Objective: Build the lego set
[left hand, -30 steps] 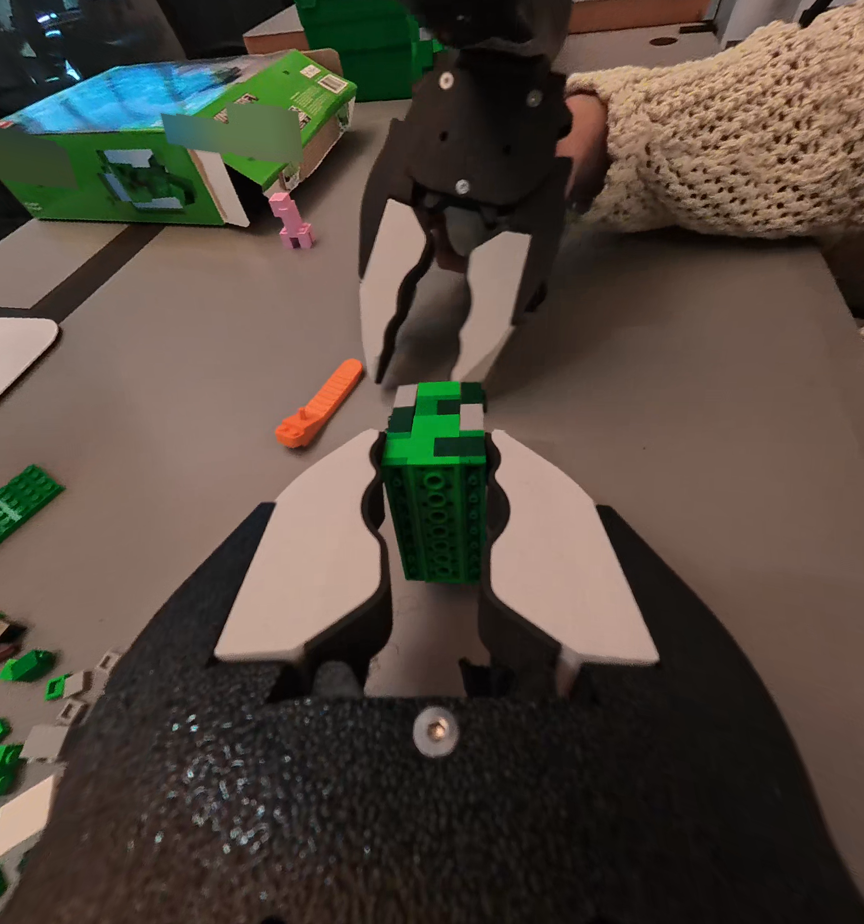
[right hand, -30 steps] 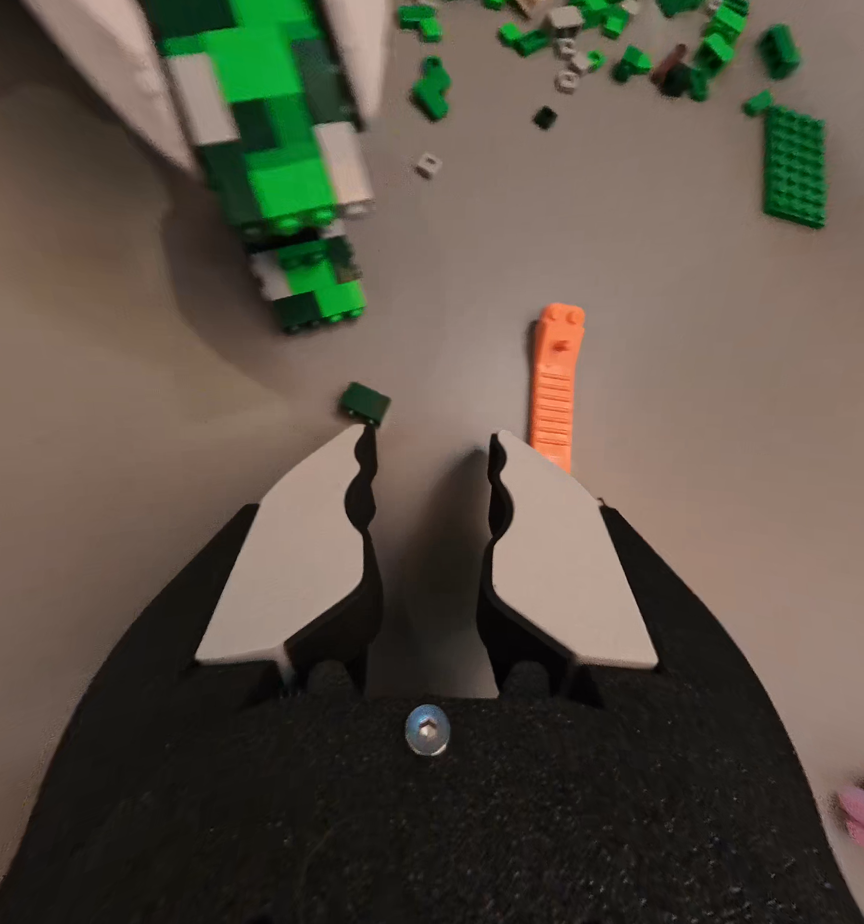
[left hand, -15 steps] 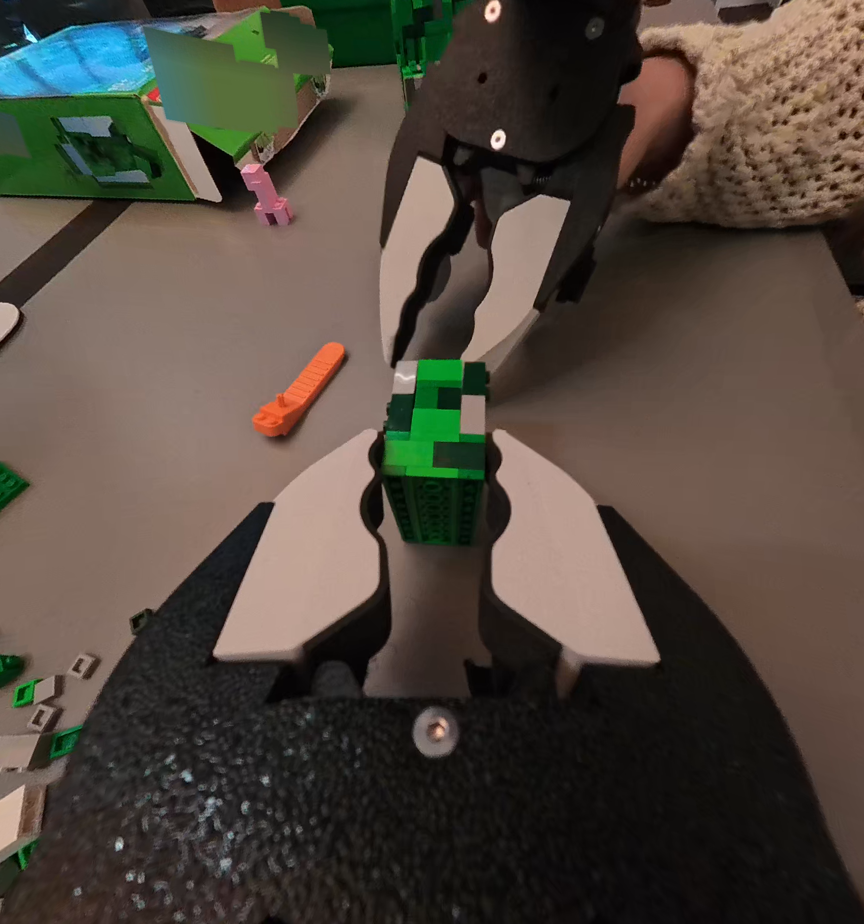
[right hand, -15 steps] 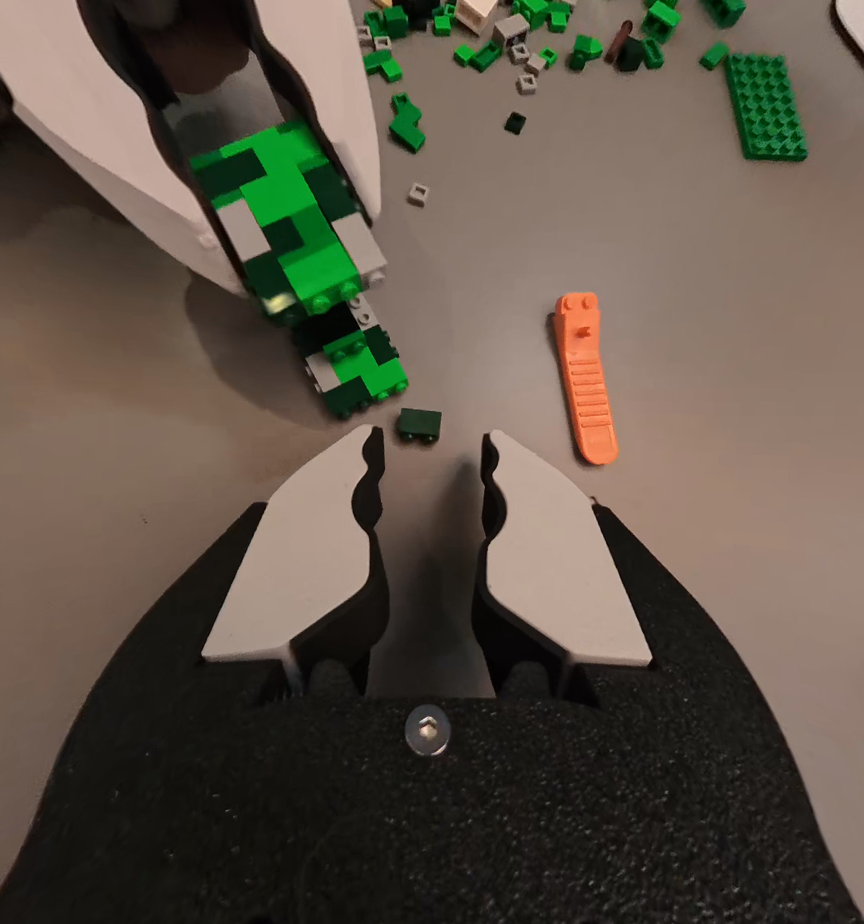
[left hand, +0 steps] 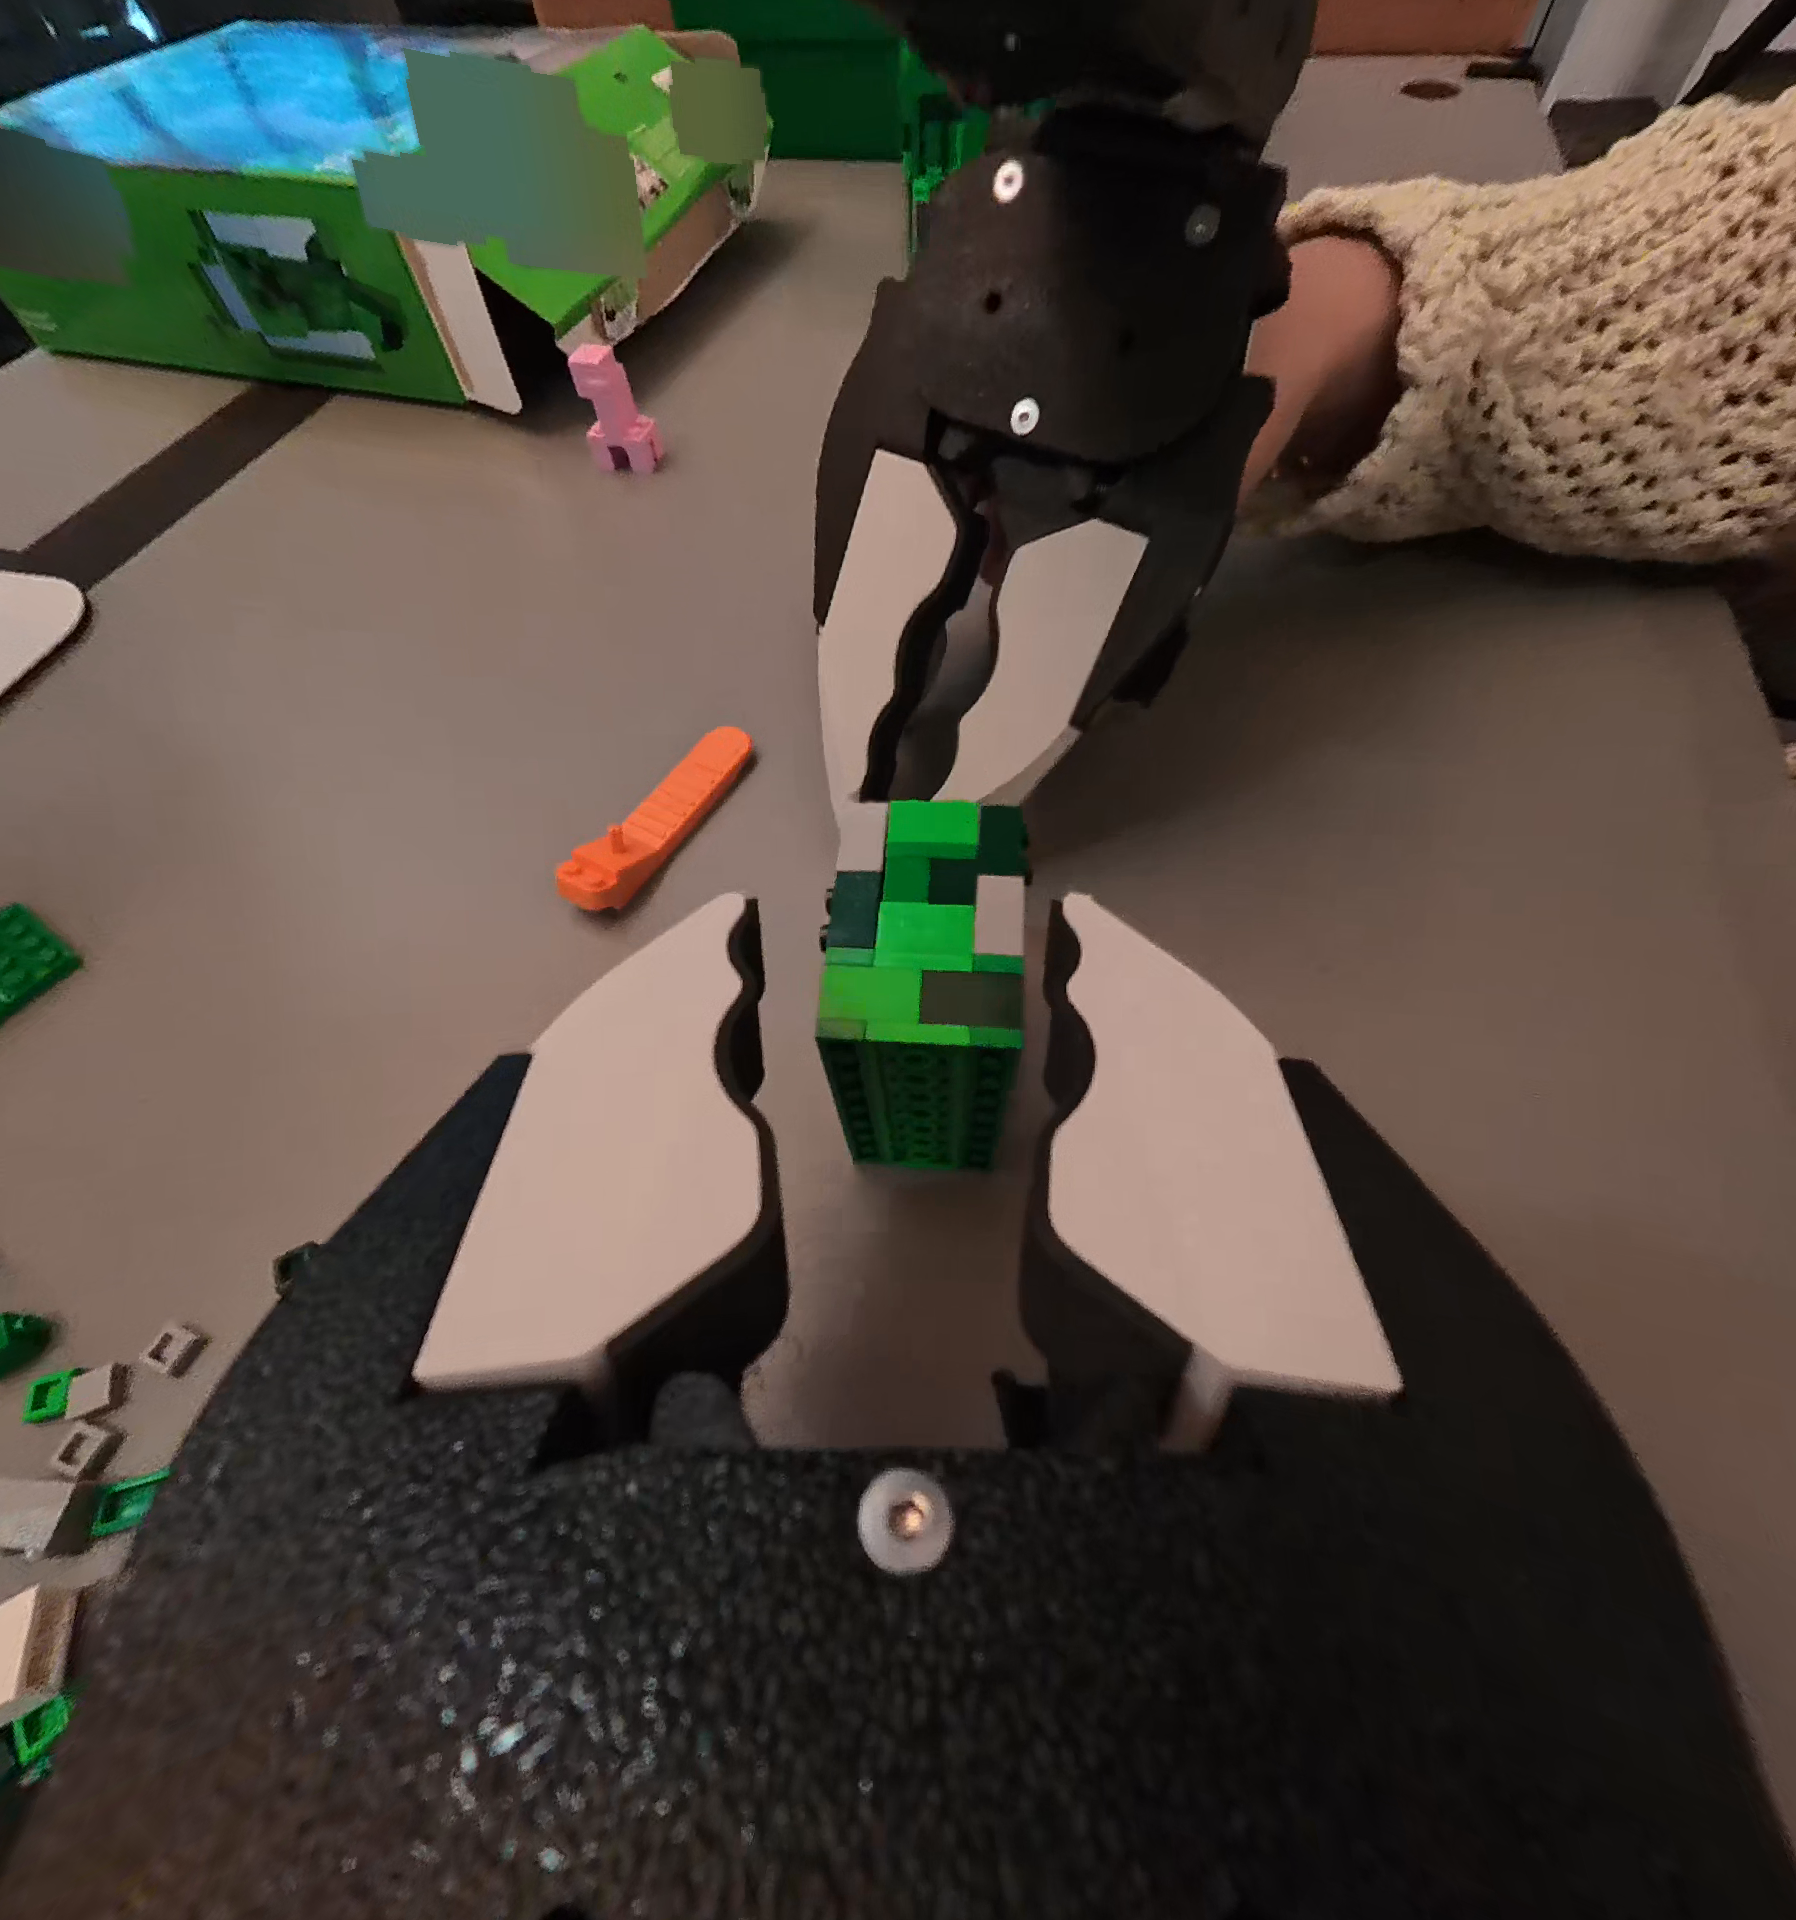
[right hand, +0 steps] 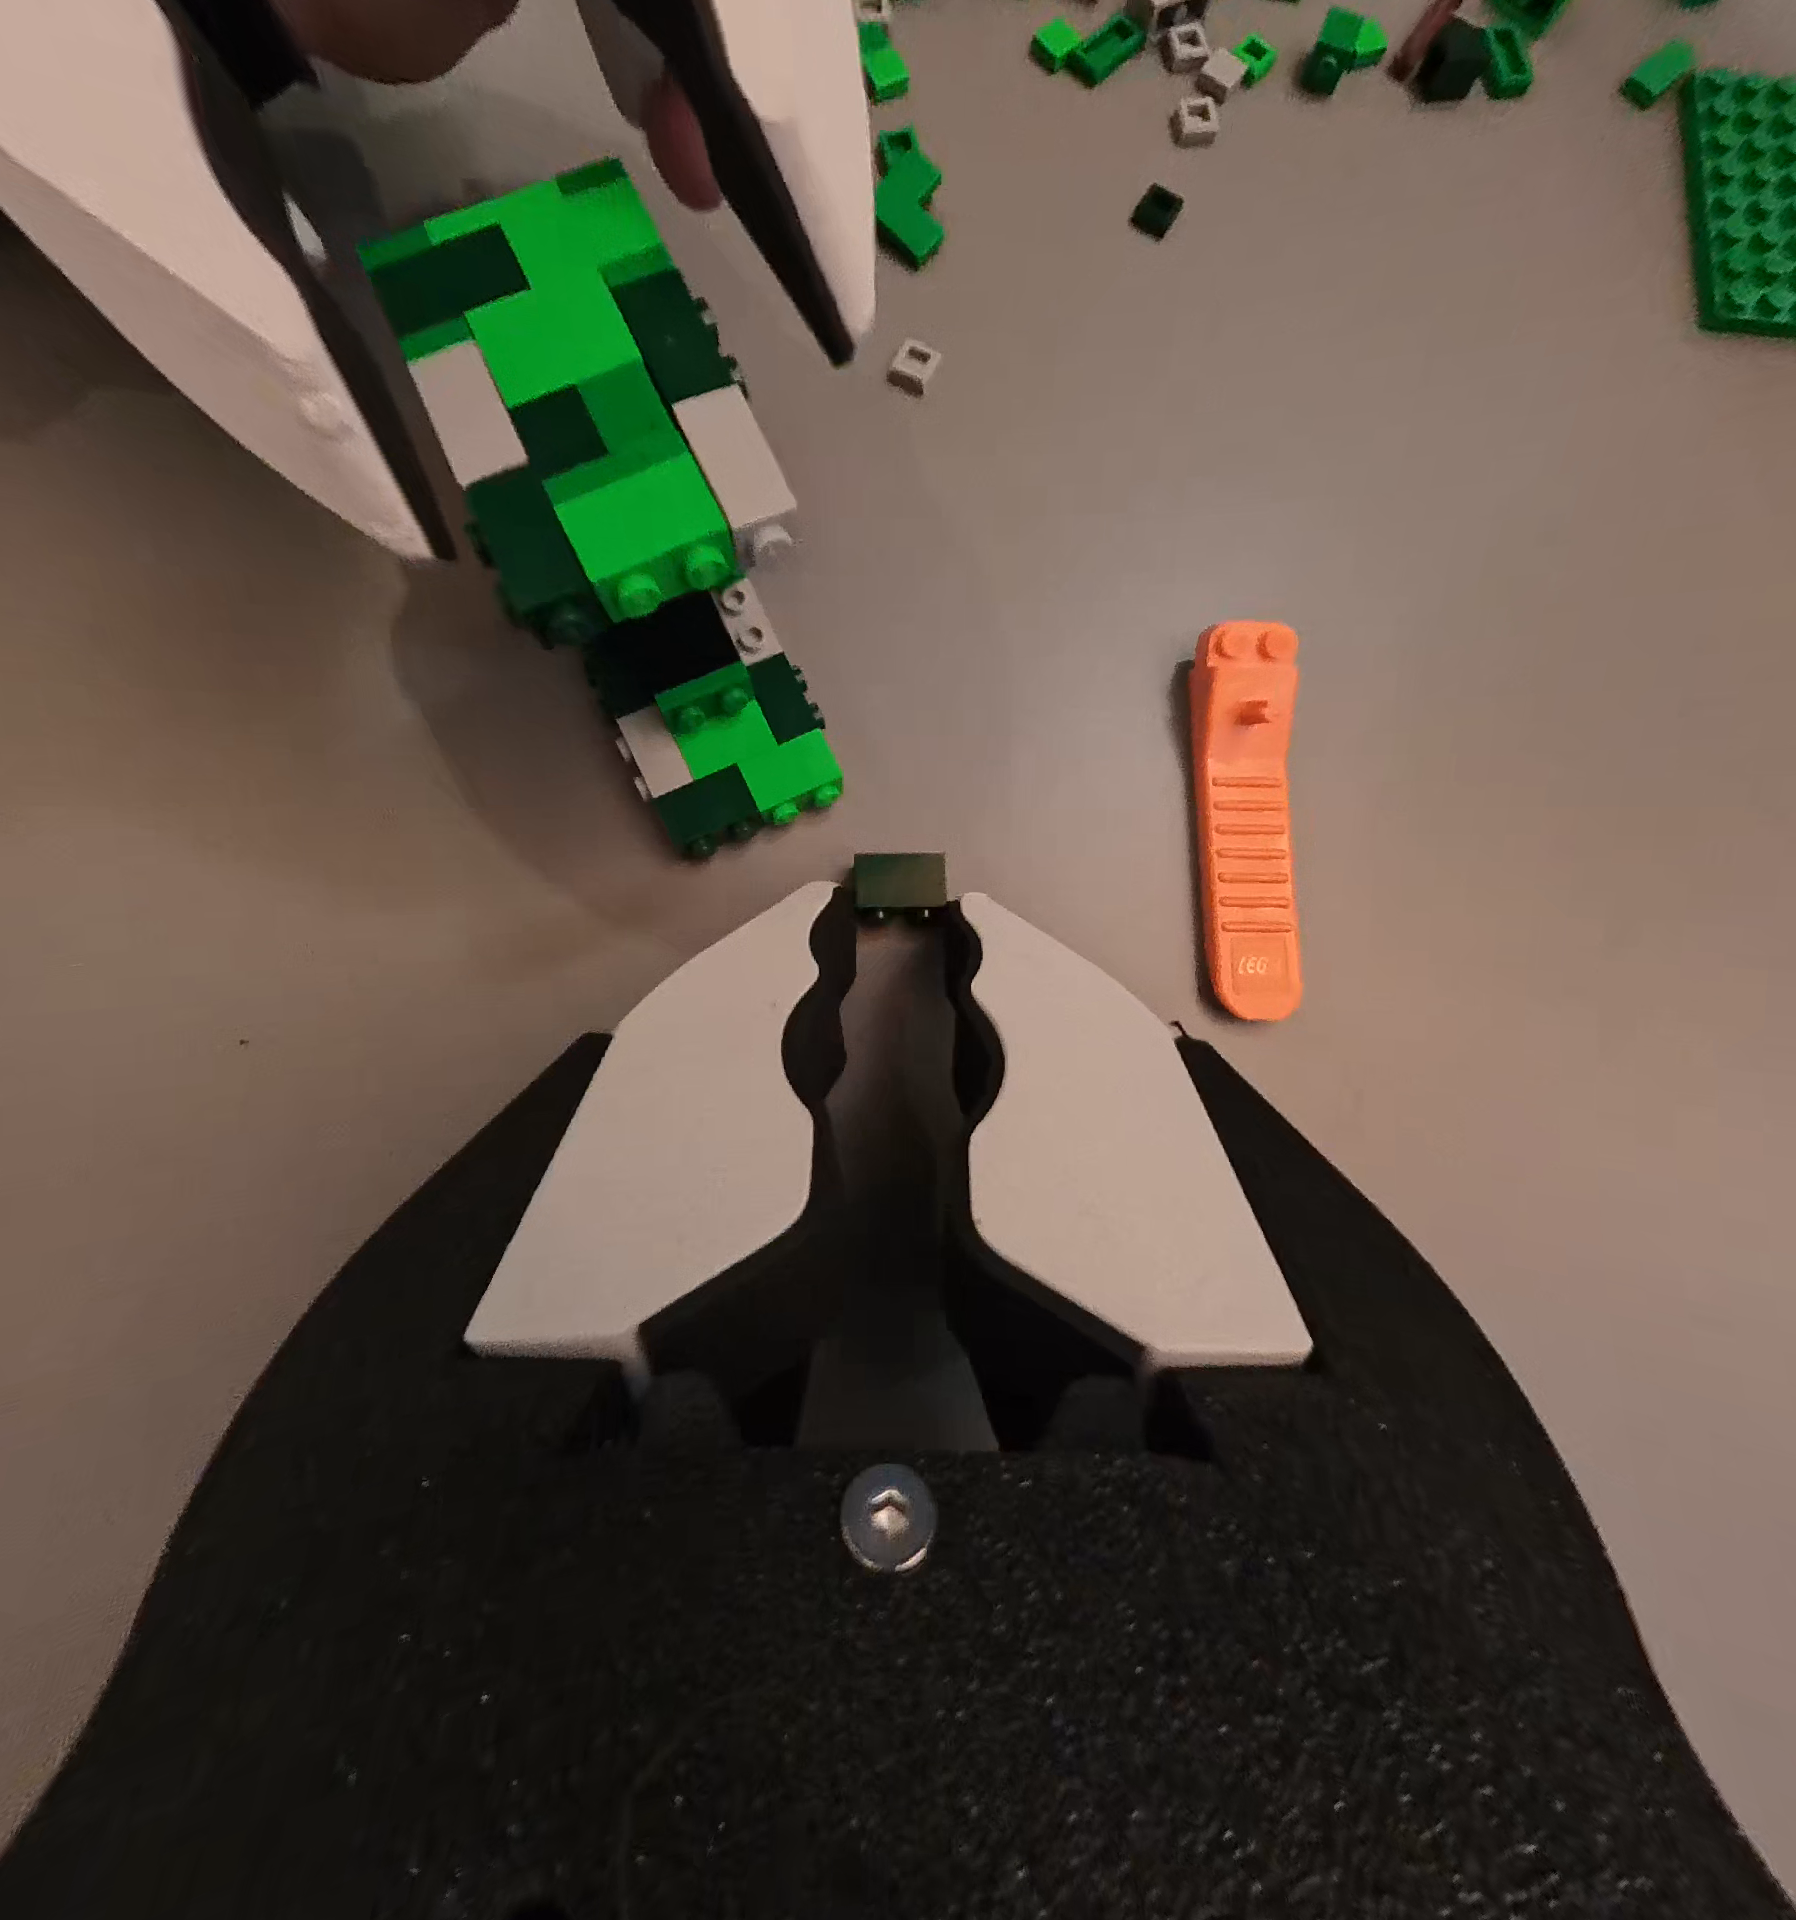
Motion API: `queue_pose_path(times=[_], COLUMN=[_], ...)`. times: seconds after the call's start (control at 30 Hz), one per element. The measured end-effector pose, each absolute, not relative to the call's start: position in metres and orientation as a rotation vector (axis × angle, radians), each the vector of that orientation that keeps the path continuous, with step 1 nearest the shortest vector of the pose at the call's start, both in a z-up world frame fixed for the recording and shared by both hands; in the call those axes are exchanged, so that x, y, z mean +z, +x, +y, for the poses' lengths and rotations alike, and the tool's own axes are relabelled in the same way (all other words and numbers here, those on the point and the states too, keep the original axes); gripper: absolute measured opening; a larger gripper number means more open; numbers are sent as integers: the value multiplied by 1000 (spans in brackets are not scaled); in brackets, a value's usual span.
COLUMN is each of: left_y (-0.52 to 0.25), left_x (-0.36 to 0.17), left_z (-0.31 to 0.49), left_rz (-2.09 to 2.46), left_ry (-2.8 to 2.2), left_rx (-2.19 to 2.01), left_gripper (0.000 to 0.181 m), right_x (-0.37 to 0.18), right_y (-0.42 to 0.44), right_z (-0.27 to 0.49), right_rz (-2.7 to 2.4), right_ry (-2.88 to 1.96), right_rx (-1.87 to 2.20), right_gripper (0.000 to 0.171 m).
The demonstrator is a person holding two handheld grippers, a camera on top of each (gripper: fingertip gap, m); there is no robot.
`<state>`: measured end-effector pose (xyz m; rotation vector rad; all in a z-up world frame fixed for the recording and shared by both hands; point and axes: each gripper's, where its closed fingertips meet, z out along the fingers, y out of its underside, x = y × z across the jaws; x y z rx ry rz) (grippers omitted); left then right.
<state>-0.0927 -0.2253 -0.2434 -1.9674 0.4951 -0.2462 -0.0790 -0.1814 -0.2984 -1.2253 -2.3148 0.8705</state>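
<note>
A long green, dark green and grey lego build [left hand: 925, 966] lies on the grey table [left hand: 1393, 935]. My left gripper [left hand: 902, 914] is open, its fingers on either side of the build with gaps showing. In the right wrist view the build [right hand: 561, 395] runs from between the left gripper's white fingers [right hand: 125, 270] towards my right gripper [right hand: 899, 899]. The right gripper is shut on a small dark green brick [right hand: 899, 881] at its fingertips, low on the table just past the build's end. In the left wrist view the right gripper [left hand: 935, 779] points down behind the build and the brick is hidden.
An orange brick separator [right hand: 1247, 821] lies right of the right gripper. A green plate [right hand: 1772, 197] and several loose pieces [right hand: 1185, 62] lie beyond it. A green box [left hand: 281, 239], a pink figure [left hand: 613, 421] and a knitted sleeve [left hand: 1600, 343] are at the far side. My hands' fingertips stand some 8 cm from each other. The orange brick separator [right hand: 1247, 821] lies around 5 cm away from my right fingertips. My left wrist view [left hand: 665, 803] looks at it from another angle.
My left gripper has opened and let go of the build, which now rests on the table. My right gripper moved forward to the small dark green brick and closed on it.
</note>
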Motion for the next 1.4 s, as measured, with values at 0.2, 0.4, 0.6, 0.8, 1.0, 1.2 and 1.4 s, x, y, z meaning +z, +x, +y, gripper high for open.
queue_pose_path(times=[0.2,0.4,0.6,0.8,1.0,1.2,1.4], left_y=[-86,-81,-78,-77,-77,-77,-77], left_x=[-249,-251,-251,-251,-251,-251,-251], left_z=[-221,-218,-217,-217,-217,-217,-217], left_rz=[532,572,590,592,595,603,604], left_ry=[-1992,-1982,-1963,-1973,-1980,-1986,-1993], left_rx=[-216,-179,-191,-178,-172,-156,-150], left_gripper=[51,39,39,39,39,39,39], right_x=[-280,-254,-244,-239,-241,-242,-241], right_y=[-80,-73,-71,-71,-73,-72,-73], right_z=[-180,-195,-202,-207,-207,-207,-207], right_rz=[-2294,-2336,-2394,-2431,-2467,-2519,-2523], right_ry=[-1025,-744,-667,-644,-651,-682,-669], right_rx=[975,1114,1167,1137,1049,990,937], right_gripper=[16,15,15,15,15,15,15])
